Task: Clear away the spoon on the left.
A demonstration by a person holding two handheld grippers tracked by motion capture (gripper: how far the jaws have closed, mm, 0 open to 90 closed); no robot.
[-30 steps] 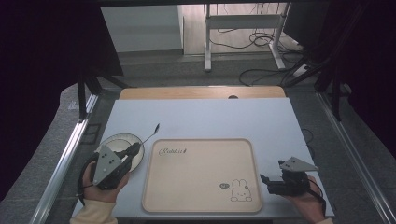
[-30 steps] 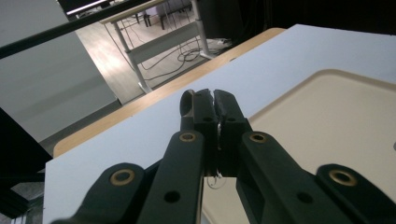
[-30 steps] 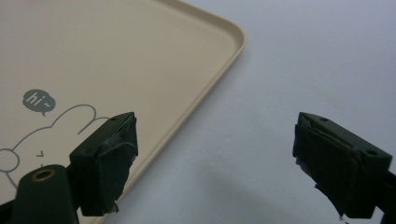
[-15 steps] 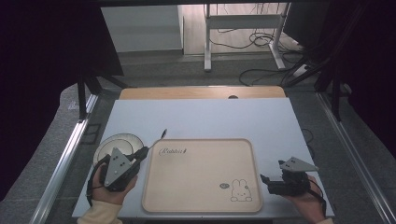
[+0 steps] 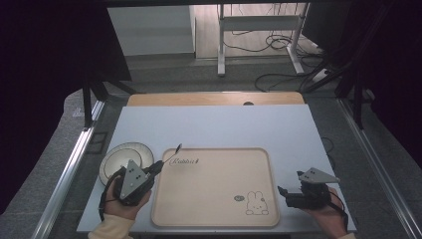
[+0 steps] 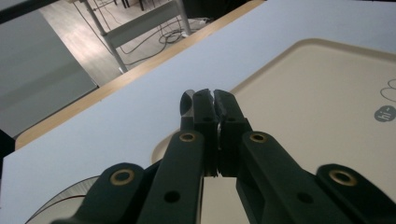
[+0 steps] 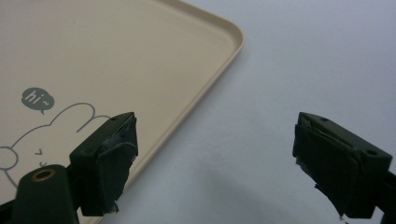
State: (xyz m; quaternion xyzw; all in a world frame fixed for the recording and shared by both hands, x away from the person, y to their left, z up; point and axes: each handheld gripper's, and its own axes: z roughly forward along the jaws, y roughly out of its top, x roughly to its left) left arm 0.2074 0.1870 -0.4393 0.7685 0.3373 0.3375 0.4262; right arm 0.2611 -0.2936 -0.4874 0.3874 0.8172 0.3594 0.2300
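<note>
Left hand-held gripper (image 5: 158, 166) clamped on a spoon (image 5: 171, 153), handle pointing far-right over the tray (image 5: 214, 219); plate (image 5: 115, 158) just left. Right hand-held gripper (image 5: 281, 191) wide, empty.

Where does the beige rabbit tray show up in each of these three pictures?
High view: the tray lies bottom centre on the table, between the two hands.
Left gripper view: the tray takes up the right side, beyond the closed jaws.
Right gripper view: the tray covers the upper left, its rounded corner at top centre.
Shared landmark: the grey "hi~" speech bubble printed on it.
</note>
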